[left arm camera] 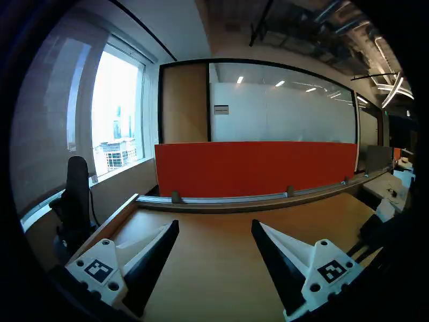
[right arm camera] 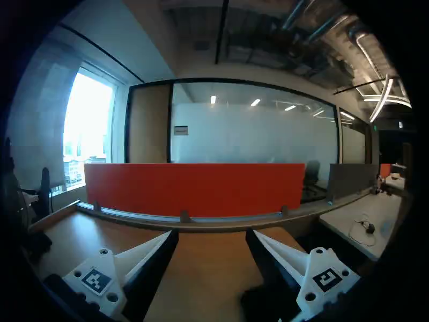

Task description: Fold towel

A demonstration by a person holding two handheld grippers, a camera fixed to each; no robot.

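Observation:
In the left gripper view my left gripper (left arm camera: 214,228) is held open above a bare wooden desk (left arm camera: 214,268), its two black fingers spread wide with nothing between them. My right gripper (right arm camera: 212,236) is likewise open over the same wooden desk (right arm camera: 204,279) in the right gripper view, and its fingers hold nothing. Both point toward an orange divider panel at the desk's far edge. I see no towel on the wood in front of either gripper.
An orange partition (left arm camera: 254,167) (right arm camera: 193,188) with a metal rail closes off the desk's far side. A black office chair (left arm camera: 75,198) stands at the left by the window. A neighbouring white desk (right arm camera: 364,225) with a cable lies to the right.

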